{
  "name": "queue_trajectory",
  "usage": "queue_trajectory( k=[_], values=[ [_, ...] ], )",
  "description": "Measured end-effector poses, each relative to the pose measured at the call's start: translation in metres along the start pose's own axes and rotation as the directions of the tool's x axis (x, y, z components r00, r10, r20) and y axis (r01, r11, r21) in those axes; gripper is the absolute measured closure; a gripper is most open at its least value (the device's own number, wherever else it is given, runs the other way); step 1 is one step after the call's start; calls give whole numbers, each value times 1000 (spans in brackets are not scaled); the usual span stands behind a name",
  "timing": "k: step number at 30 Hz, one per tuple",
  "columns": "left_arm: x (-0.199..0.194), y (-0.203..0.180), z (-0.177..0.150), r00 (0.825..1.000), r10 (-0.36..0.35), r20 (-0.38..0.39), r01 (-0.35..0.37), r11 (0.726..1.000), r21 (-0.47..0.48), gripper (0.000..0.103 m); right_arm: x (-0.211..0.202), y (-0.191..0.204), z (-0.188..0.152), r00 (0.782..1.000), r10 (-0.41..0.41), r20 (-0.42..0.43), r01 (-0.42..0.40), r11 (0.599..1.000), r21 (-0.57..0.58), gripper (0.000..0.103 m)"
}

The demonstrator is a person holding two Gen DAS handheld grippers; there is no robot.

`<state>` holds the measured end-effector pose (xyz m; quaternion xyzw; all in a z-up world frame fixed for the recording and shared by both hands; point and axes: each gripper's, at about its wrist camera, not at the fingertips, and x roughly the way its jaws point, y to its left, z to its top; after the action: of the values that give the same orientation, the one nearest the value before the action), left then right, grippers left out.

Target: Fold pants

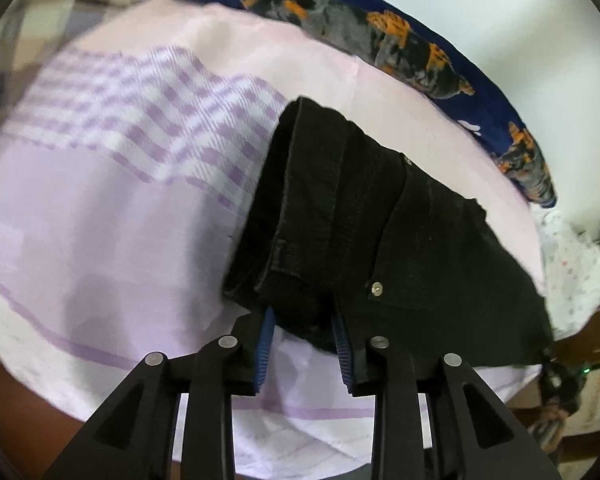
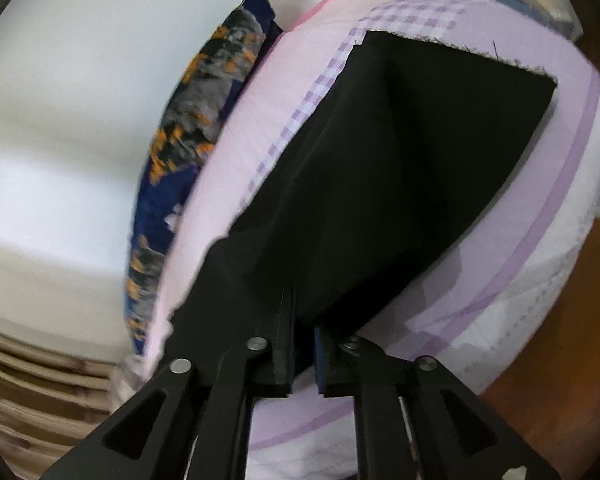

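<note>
Both grippers are pinching the pants (image 1: 364, 216): left gripper (image 1: 304, 340) at the waistband, right gripper (image 2: 304, 344) at the leg. Folding is appearing partway done; flattening on the bed (image 1: 100, 208) remains.

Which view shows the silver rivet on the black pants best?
The left wrist view. The rivet sits sharp at a pocket corner of the pants, just beyond the left claw. The right wrist view shows only plain black cloth held in the right claw, no rivet.
</note>
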<state>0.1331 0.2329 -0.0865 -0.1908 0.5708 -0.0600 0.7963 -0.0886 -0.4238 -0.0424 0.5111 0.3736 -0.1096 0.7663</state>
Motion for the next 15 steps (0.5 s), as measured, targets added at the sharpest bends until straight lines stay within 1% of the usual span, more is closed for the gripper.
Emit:
queue_trajectory(
  k=[1, 2, 4, 7, 9, 10, 12, 15],
  values=[
    [-6, -4, -1, 999, 36, 18, -37, 999, 18, 73, -1, -4, 3, 1000, 12, 13, -12, 1000, 21, 75],
    [-9, -6, -1, 999, 42, 26, -43, 999, 24, 72, -3, -7, 6, 999, 33, 36, -35, 998, 47, 72],
    [-15, -13, -2, 998, 51, 48, -52, 998, 27, 72, -8, -17, 14, 993, 91, 78, -99, 990, 101, 71],
    [-21, -32, -3, 989, 114, 90, -120, 990, 75, 72, -13, -28, 28, 980, 151, 130, -172, 970, 170, 71],
    [-24, -42, -4, 983, 141, 116, -153, 983, 102, 72, -15, -31, 36, 976, 153, 154, -181, 965, 188, 71],
    [-25, -44, -3, 981, 150, 121, -162, 982, 100, 72, -17, -33, 42, 973, 150, 175, -182, 965, 186, 71],
    [-25, -39, -1, 983, 141, 116, -148, 987, 60, 72, -19, -36, 50, 970, 143, 197, -181, 965, 188, 71],
    [-18, -19, 2, 990, 116, 82, -112, 992, -50, 72, -23, -44, 64, 962, 135, 237, -184, 963, 197, 71]
  ],
)
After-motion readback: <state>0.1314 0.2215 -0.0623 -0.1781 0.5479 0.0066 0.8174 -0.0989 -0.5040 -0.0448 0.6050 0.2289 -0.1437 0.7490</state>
